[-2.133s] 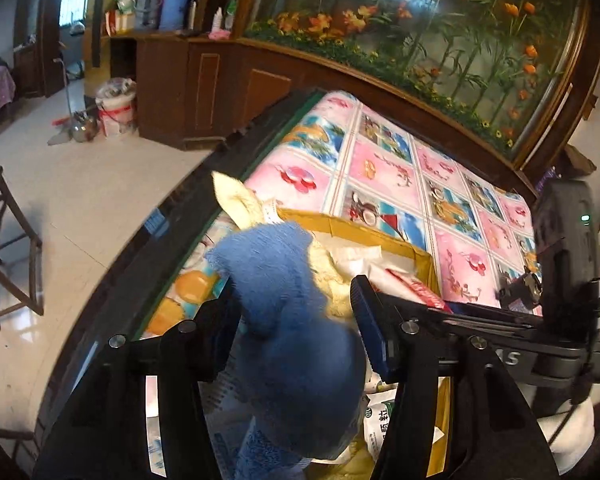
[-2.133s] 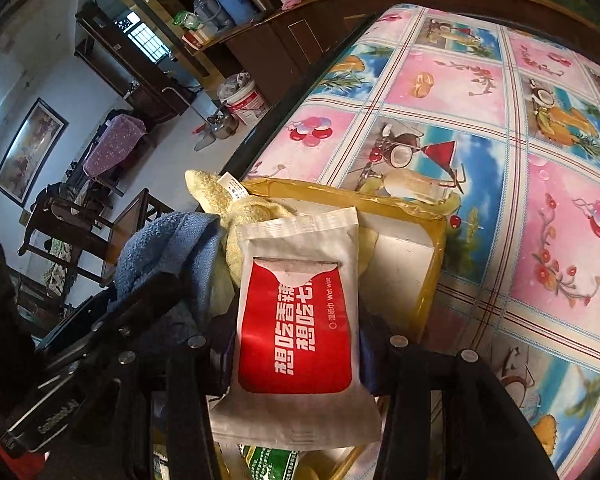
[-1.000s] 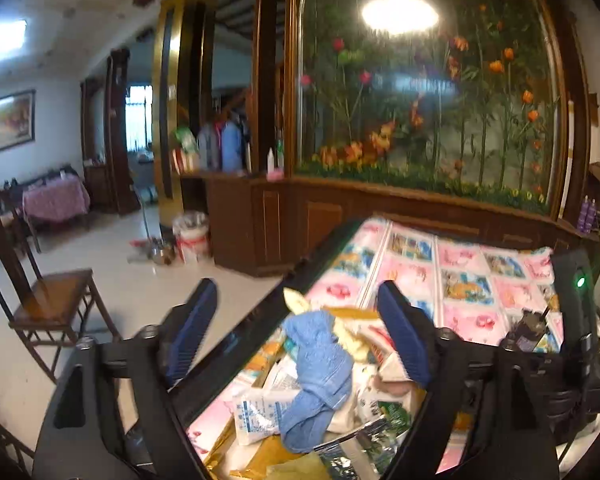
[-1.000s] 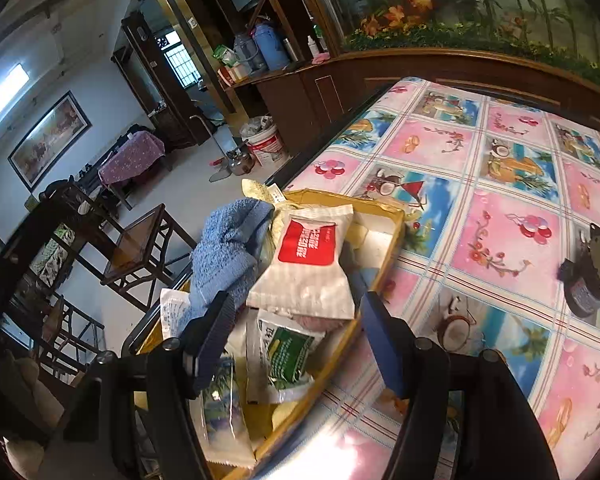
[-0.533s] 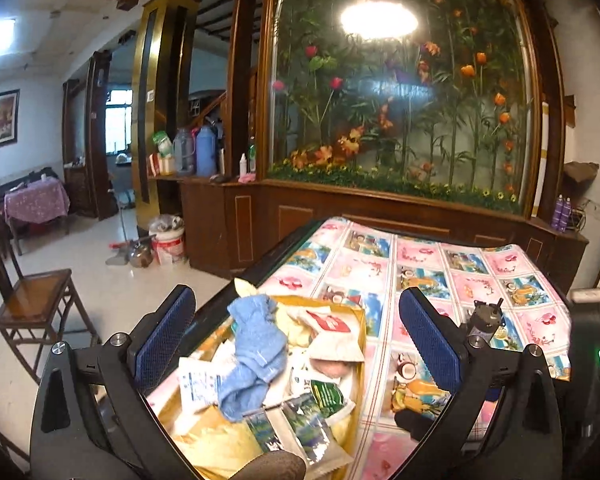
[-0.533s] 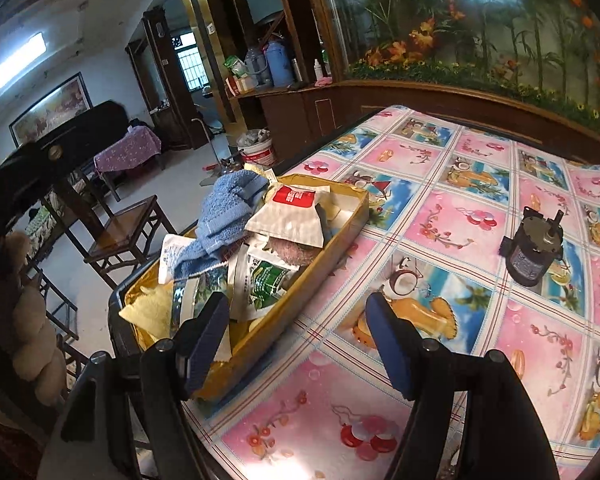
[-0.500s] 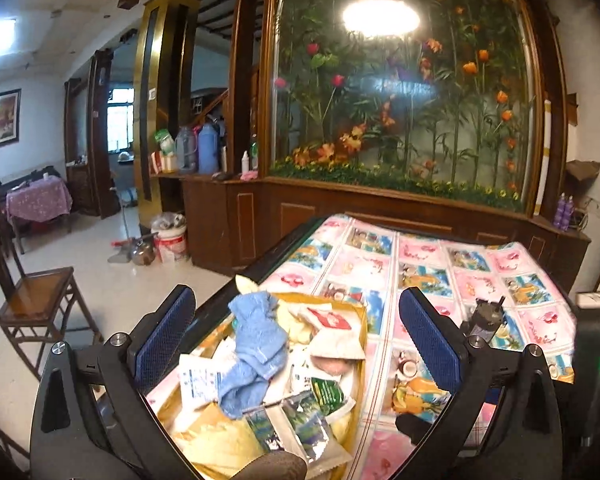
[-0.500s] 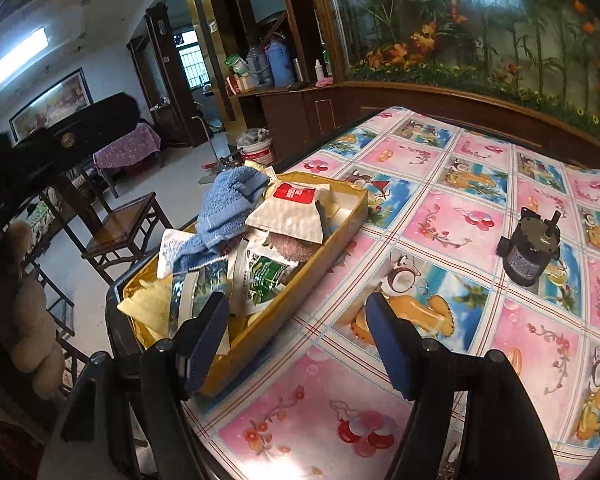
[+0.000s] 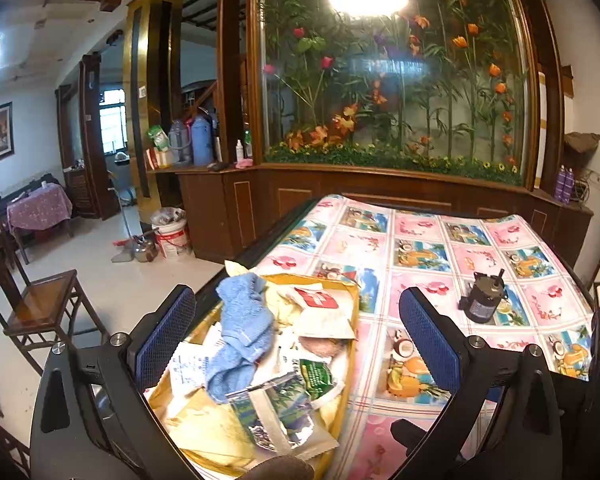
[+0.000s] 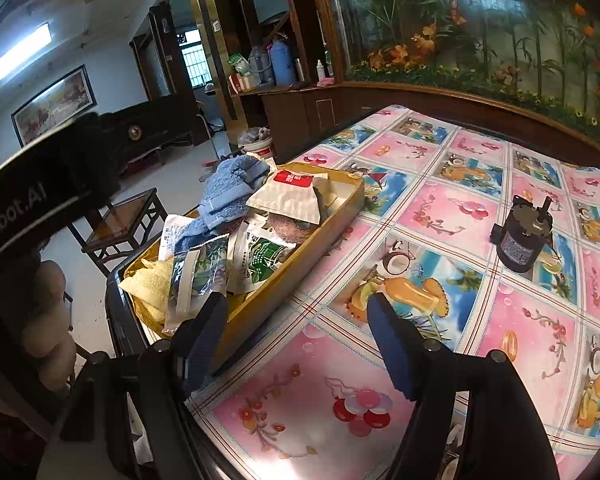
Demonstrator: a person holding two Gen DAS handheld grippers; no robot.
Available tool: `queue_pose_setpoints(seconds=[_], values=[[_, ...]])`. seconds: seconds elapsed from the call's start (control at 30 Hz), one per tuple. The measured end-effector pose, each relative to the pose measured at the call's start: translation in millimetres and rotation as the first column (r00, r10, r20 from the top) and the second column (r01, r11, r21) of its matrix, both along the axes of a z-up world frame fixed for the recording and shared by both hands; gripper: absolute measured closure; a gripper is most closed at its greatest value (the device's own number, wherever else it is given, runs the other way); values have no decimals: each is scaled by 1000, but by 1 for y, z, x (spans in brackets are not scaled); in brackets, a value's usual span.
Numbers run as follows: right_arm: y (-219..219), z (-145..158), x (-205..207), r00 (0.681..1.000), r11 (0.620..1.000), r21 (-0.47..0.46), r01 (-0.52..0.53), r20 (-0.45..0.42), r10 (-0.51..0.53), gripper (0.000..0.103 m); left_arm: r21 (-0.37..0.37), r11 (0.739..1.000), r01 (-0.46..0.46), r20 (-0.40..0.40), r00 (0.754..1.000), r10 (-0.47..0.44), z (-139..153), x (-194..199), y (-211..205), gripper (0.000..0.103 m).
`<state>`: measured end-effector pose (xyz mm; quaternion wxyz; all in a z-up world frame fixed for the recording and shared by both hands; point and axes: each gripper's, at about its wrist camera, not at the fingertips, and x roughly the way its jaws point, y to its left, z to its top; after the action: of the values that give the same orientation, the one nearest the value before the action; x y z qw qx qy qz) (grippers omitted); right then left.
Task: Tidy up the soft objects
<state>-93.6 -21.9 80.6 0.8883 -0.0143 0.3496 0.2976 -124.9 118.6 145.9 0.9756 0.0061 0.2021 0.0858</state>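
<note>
Both tongs stand apart and hold nothing: the left tongs [image 9: 296, 336], just opened wider, frame a yellow tray [image 9: 354, 312]; the right tongs [image 10: 296, 334] have widened slightly over the glossy patterned cloth [image 10: 460, 216] on the bench. The tray holds a nubby blue towel [image 9: 242, 328], a red-labelled white pouch [image 10: 288, 196] and green-printed packets [image 10: 260, 258]. A black cylindrical motor [image 10: 522, 236] stands well apart.

Blue towel [image 9: 240, 332] and wet-wipe pack [image 10: 288, 196] released into tray [image 10: 300, 264]; both grippers withdrawn, empty.
</note>
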Motion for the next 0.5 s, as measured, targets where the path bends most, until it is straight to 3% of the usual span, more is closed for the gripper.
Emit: queue_pose_setpoints(seconds=[0.33, 0.5], values=[[-46, -5, -4, 995, 994, 29, 103, -20, -102, 31, 51, 992, 114, -52, 992, -112, -11, 16, -51, 0], [-86, -12, -2, 978, 978, 40, 203, -53, -201, 31, 38, 977, 212, -116, 972, -206, -24, 30, -86, 0]])
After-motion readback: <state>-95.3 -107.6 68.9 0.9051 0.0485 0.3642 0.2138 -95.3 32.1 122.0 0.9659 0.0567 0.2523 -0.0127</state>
